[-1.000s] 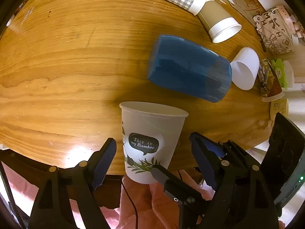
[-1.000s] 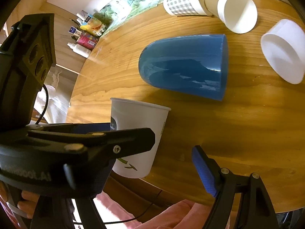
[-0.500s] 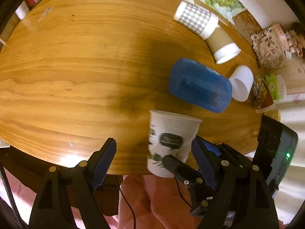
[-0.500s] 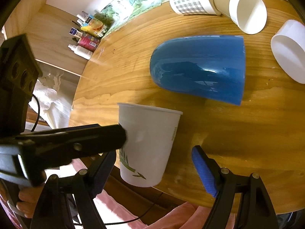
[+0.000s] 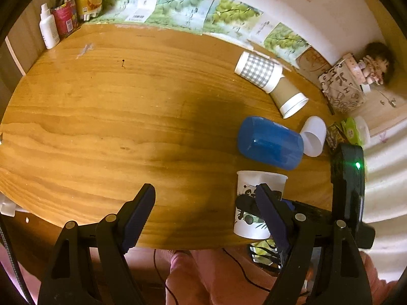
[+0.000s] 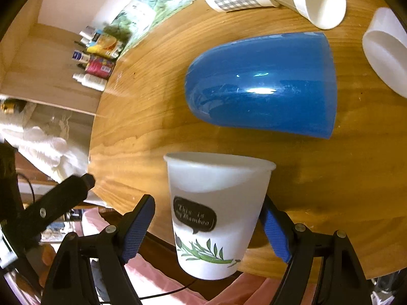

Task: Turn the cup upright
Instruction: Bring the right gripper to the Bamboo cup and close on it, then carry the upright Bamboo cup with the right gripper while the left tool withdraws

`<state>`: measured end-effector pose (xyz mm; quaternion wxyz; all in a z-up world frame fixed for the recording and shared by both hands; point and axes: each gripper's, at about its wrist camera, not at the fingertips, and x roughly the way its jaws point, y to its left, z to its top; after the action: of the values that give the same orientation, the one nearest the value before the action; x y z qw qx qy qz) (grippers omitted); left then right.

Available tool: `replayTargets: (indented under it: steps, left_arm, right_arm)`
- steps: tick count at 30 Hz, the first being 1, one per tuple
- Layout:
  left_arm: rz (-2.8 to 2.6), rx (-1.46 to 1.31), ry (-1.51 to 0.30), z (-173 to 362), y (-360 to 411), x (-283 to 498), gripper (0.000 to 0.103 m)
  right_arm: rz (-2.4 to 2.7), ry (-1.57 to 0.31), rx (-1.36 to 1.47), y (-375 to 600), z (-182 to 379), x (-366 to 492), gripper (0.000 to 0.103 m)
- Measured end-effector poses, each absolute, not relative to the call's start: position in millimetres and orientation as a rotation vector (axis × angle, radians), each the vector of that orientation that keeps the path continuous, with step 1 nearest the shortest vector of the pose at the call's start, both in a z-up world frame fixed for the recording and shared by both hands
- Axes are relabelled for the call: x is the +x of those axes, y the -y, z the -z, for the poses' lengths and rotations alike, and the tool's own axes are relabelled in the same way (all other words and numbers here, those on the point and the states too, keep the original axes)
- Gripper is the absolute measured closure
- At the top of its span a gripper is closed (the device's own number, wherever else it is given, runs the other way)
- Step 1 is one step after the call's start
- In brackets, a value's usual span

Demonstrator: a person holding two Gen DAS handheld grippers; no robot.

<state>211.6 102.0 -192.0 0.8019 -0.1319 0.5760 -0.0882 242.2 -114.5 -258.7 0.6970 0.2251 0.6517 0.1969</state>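
Observation:
A white paper cup (image 6: 216, 213) with a "This is my Bamboo" label stands upright at the table's near edge, mouth up. It also shows in the left wrist view (image 5: 254, 203) with its panda print. My right gripper (image 6: 206, 231) is open, its blue-padded jaws on either side of the cup with gaps. My left gripper (image 5: 206, 218) is open and empty, back and to the left of the cup. A large blue cup (image 6: 262, 84) lies on its side just beyond the paper cup and shows in the left wrist view too (image 5: 269, 142).
A checked cup (image 5: 258, 71), a brown cup (image 5: 288, 97) and a small white cup (image 5: 313, 136) lie on their sides at the far right of the round wooden table (image 5: 114, 117). Bottles and cans (image 5: 61, 17) stand at the far left. A patterned box (image 5: 340, 86) sits beyond the right edge.
My left gripper has pulled back and away to the left of the paper cup. My right gripper has moved in so that its open jaws now flank the upright cup.

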Motion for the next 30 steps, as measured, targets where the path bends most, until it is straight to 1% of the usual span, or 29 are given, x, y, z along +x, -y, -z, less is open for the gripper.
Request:
replayTargets:
  steps: [7, 13, 15, 17, 19, 24, 30]
  left_arm:
    - [0.197, -0.215, -1.137, 186.3, -99.8, 195.7, 0.019]
    - [0.208, -0.170, -1.142, 187.3, -99.3, 189.7, 0.019]
    - [0.211, -0.173, -1.152, 189.0, -100.1, 189.1, 0.019]
    - [0.212, -0.175, -1.157, 189.7, -101.2, 188.2, 0.019]
    - [0.211, -0.172, -1.157, 189.3, -101.7, 186.7, 0.019]
    - [0.207, -0.151, -1.162, 189.4, -101.4, 181.8, 0.019]
    - [0.210, -0.142, -1.165, 189.5, -101.0, 175.5, 0.019]
  right_arm:
    - [-0.401, -1.472, 0.517, 113.2, 259.2, 248.1, 0.021]
    - [-0.376, -1.489, 0.537, 111.8, 259.5, 251.0, 0.021]
    - [-0.362, -1.487, 0.552, 112.7, 259.4, 250.9, 0.023]
    - [-0.350, -1.486, 0.570, 115.7, 260.4, 250.1, 0.030]
    - [-0.341, -1.488, 0.600, 118.6, 262.2, 250.0, 0.035]
    - [-0.334, -1.483, 0.655, 125.4, 264.2, 249.1, 0.037]
    - [-0.347, -1.474, 0.633, 122.5, 261.6, 244.9, 0.039]
